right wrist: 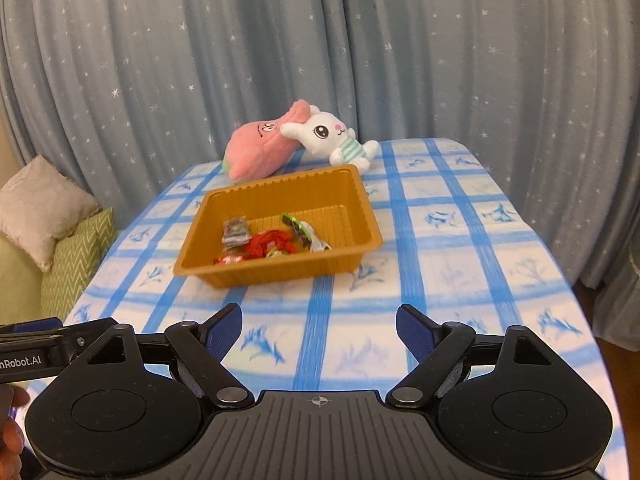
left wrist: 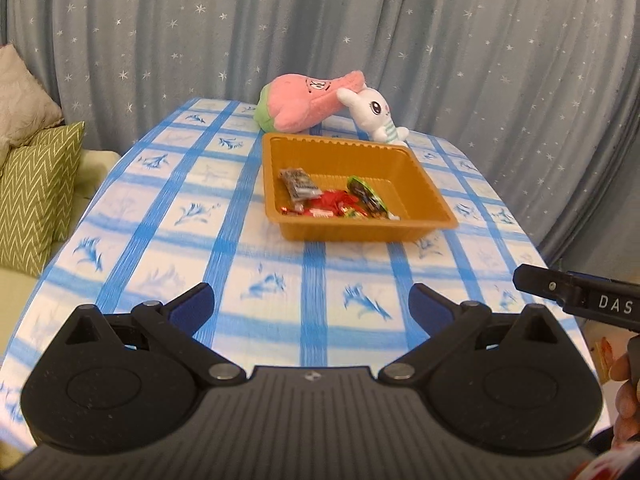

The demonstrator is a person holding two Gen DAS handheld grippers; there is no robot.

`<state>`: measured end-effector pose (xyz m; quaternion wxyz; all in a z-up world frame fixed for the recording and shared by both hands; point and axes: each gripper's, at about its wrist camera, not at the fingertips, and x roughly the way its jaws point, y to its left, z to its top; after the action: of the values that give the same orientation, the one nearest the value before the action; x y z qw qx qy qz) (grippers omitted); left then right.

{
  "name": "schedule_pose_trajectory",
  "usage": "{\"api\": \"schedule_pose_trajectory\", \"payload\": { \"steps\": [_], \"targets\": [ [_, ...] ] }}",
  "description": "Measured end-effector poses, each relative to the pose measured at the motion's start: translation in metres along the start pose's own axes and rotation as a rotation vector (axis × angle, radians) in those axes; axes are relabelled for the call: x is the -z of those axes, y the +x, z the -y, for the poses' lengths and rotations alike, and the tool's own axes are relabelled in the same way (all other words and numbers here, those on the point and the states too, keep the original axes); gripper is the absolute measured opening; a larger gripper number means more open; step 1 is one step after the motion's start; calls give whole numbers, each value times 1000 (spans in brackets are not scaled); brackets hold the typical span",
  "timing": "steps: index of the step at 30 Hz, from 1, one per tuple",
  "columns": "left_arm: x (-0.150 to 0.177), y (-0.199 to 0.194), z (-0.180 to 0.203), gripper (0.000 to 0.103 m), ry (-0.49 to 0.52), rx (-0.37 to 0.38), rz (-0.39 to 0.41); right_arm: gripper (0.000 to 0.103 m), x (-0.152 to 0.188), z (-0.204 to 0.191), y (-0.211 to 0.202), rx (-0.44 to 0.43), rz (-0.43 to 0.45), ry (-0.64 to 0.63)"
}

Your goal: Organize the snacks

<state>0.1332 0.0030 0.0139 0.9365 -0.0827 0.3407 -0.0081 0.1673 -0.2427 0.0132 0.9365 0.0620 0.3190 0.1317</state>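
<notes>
Snacks (left wrist: pixel 334 200) lie in a heap inside a golden-brown plastic tray (left wrist: pixel 424 188) on the bench (left wrist: pixel 168 208), seen first from the left wrist camera. They gather toward the tray's near wall: a grey-brown packet (left wrist: pixel 298 187) at the left, red wrappers (left wrist: pixel 340 200) in the middle, a dark packet with a green end (left wrist: pixel 366 196) at the right. Print on the wrappers is too small to read. The tray sits toward the far edge of the bench, on a blue-and-white checked cloth. Just behind it a pink plush (left wrist: pixel 304 100) and a white rabbit plush (left wrist: pixel 374 114) lean together. The left gripper (left wrist: pixel 311 302) hangs over the near edge, its blue-padded fingers (left wrist: pixel 192 304) spread wide with nothing between them. At the right edge part of the other tool shows, with the letters "DAS" (left wrist: pixel 616 304).

From the right wrist camera, the tray (right wrist: pixel 360 200) lies ahead and a little left, the snacks (right wrist: pixel 272 242) again near its front wall. Both plush toys (right wrist: pixel 320 136) rest at the bench's far edge, before a star-dotted curtain (right wrist: pixel 440 60). The right gripper (right wrist: pixel 319 332) is likewise wide open and empty, fingers (right wrist: pixel 416 332) well short of the tray. At the lower left a black bar reads "nRobot.AI" (right wrist: pixel 20 362). Cushions (right wrist: pixel 52 224) sit off the bench's left edge.
</notes>
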Motion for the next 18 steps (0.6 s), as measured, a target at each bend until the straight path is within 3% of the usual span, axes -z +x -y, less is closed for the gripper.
{"api": "schedule_pose_trajectory", "payload": {
  "steps": [8,18],
  "targets": [
    [20,-52,8,102,16,-31,5,84,25,-16,-50,10,-29,4],
    [39,-89,8,103,11,-86,27,84,46,-23,-96,28,-22,-13]
  ]
}}
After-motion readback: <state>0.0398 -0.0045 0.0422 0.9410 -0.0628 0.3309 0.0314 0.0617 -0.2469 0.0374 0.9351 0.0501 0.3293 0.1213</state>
